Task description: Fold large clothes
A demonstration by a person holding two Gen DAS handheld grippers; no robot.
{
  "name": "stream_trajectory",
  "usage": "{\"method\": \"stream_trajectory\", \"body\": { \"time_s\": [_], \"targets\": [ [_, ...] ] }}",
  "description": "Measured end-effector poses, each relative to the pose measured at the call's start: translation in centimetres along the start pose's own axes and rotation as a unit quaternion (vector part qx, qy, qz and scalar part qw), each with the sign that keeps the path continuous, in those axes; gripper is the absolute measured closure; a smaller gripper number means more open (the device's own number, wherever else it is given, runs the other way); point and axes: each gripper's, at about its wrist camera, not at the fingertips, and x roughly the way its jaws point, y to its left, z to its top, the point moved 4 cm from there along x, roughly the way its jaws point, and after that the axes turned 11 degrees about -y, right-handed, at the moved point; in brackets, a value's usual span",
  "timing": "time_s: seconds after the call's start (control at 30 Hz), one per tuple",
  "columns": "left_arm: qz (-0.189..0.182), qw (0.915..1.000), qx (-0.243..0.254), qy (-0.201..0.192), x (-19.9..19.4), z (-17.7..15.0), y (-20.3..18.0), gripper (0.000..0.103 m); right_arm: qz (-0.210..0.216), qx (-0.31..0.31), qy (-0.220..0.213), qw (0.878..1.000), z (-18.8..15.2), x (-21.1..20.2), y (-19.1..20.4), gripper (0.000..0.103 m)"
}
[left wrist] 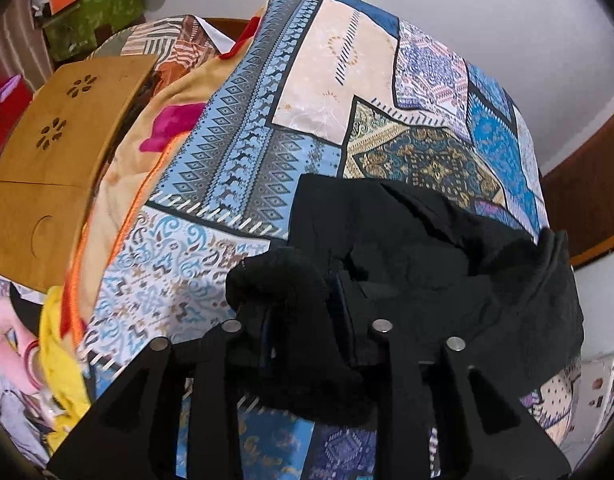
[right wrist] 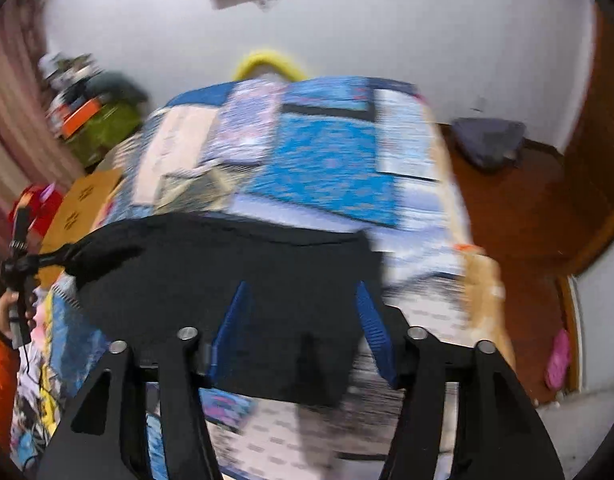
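A black garment [left wrist: 427, 248] lies spread on the patterned blue bedspread [left wrist: 267, 128], rumpled at its near edge. My left gripper [left wrist: 303, 292] points down at its left corner, where a bunch of black cloth fills the gap between the blue pads and drapes over the left finger. In the blurred right wrist view the black garment [right wrist: 235, 264] lies flat, its left corner pulled up into the left gripper [right wrist: 73, 254], which a hand [right wrist: 7, 308] holds. My right gripper [right wrist: 303, 304] hangs over the garment's near edge, blue pads [right wrist: 371, 328] wide apart with nothing between them.
A wooden lap tray [left wrist: 55, 136] and an orange-edged blanket [left wrist: 119, 184] lie left of the garment. A green box [left wrist: 95, 16] stands at the far left. Right of the bed there is wooden floor [right wrist: 519, 216] with a dark cushion [right wrist: 487, 140] and a pink slipper [right wrist: 557, 360].
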Motion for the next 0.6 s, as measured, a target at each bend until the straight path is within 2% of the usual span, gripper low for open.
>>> {"method": "stream_trajectory", "body": {
  "time_s": [0.13,0.23,0.3,0.33,0.37,0.4,0.47,0.6],
  "targets": [
    [-0.019,0.9998,-0.004,0.007,-1.6,0.0,0.4,0.065,0.029,-0.041,0.027,0.998,-2.0,4.2,6.0,0.044],
    [-0.047,0.9988,-0.007,0.007,-3.1,0.0,0.7,0.060,0.019,-0.068,0.074,0.995,-4.5,8.2,8.2,0.044],
    [-0.062,0.9979,-0.009,0.012,-4.0,0.0,0.9,0.057,0.005,-0.071,0.101,0.992,-6.2,10.3,8.4,0.041],
    [-0.062,0.9980,-0.007,0.011,-4.4,-0.1,1.1,0.054,-0.004,-0.073,0.099,0.992,-6.7,10.8,8.3,0.038],
    [-0.055,0.9985,-0.003,0.004,-4.9,0.0,1.2,0.046,-0.011,-0.078,0.088,0.993,-7.0,11.0,8.2,0.032],
    [-0.040,0.9990,0.010,-0.015,-5.9,0.1,1.5,0.042,-0.013,-0.078,0.079,0.994,-7.1,11.1,7.9,0.029],
    [-0.028,0.9985,0.028,-0.039,-7.1,0.4,1.9,0.037,-0.007,-0.061,0.080,0.995,-7.2,11.3,7.1,0.028],
    [-0.001,0.9962,0.059,-0.064,-9.0,0.2,2.3,0.035,-0.013,-0.046,0.088,0.995,-6.8,10.8,6.8,0.028]
  ]
}}
